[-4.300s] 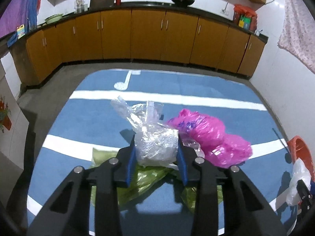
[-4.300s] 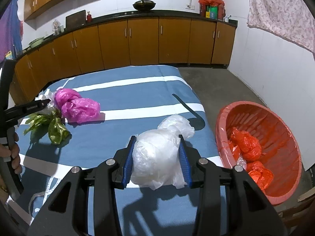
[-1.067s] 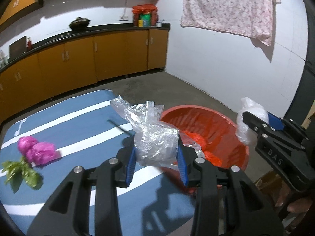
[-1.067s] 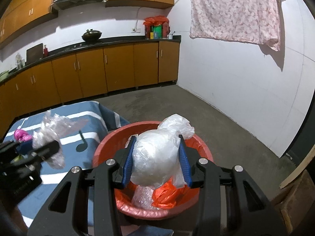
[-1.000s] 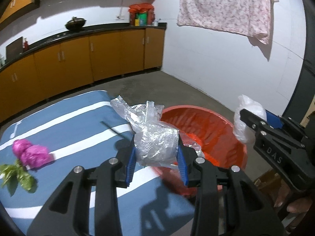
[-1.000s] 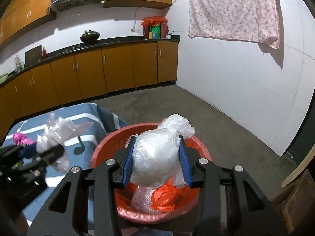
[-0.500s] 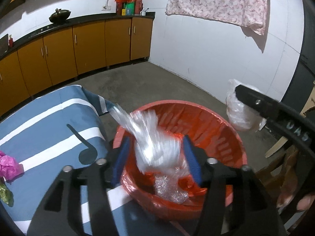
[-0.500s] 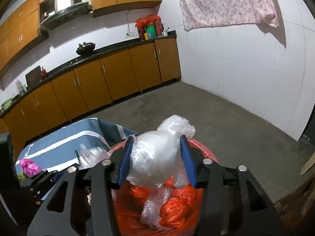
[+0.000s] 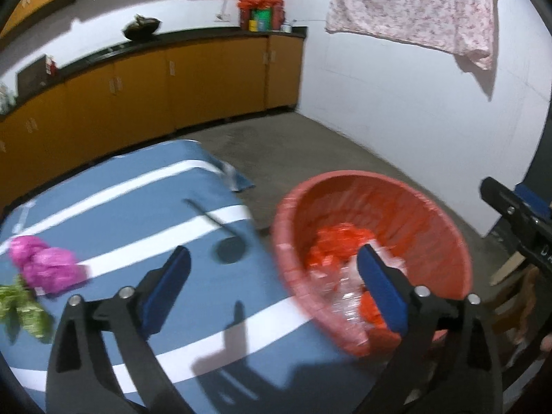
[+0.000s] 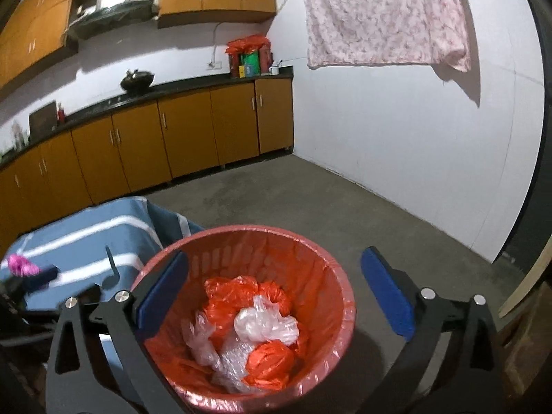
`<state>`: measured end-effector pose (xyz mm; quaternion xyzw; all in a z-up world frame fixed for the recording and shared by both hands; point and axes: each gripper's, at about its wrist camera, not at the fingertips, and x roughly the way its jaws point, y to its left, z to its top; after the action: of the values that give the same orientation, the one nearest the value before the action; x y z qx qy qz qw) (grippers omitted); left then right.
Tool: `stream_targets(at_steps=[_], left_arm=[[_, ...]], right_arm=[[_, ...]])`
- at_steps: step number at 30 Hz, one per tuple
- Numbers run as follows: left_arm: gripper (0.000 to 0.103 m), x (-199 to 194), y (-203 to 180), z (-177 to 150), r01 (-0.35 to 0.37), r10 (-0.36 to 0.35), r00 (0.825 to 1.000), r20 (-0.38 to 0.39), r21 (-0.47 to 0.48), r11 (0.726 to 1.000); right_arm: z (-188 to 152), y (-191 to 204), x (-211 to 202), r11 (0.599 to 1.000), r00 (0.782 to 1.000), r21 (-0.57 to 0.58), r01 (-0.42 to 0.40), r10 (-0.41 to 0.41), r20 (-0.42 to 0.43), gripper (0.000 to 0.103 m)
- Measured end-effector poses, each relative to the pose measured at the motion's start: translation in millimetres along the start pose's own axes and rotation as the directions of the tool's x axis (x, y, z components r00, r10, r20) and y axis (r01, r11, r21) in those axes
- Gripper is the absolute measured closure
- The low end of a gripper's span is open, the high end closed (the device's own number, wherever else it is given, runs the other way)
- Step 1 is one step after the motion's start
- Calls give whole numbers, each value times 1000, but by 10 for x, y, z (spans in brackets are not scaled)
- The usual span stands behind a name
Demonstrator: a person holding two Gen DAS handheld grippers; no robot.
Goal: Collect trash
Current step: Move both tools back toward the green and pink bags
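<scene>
A red basket (image 10: 321,265) lined with a red bag stands on the floor beside the table; it also shows in the left wrist view (image 9: 414,214). Inside lie clear plastic bags (image 10: 265,322), a bubble-wrap wad (image 10: 234,362) and orange bags (image 10: 269,362). My right gripper (image 10: 274,288) is open and empty above the basket. My left gripper (image 9: 274,284) is open and empty over the table edge, next to the basket. A pink bag (image 9: 46,265) and green leaves (image 9: 20,310) lie on the blue striped table (image 9: 138,214).
Orange kitchen cabinets (image 10: 193,131) run along the back wall. A pink cloth (image 10: 383,17) hangs on the white wall at right. Bare concrete floor (image 10: 310,200) lies behind the basket. A wooden board (image 10: 524,283) leans at far right.
Both grippers opened and dropped their plastic bags into the red basket. The left gripper has swung back toward the table.
</scene>
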<state>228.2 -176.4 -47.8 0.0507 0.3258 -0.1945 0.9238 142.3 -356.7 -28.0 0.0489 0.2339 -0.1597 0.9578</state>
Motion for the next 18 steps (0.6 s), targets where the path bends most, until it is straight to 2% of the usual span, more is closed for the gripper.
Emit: stream_targets(at_steps=[5,9,13,18], left_arm=[[4,-285,371,-189,-143,142,990,26,29,989],[4,-523,855,-388,-245,245,969,23,7,969],[4,-687,1470,-531,-349,348,937,-12,-61,935],[5,-903,2366,-636,-461,458,887,-62,-211,862]], right_arm=[[-86,307,-18,997,999,-65,-35,33,-30,3],[-169,608,-53,988,995,-123,-88,82,-57,3],[-219,920,-109,975,990,-182,-130,120,-68,3],[-258,1229,-142,959,983,-219,-181,166,-82,3]])
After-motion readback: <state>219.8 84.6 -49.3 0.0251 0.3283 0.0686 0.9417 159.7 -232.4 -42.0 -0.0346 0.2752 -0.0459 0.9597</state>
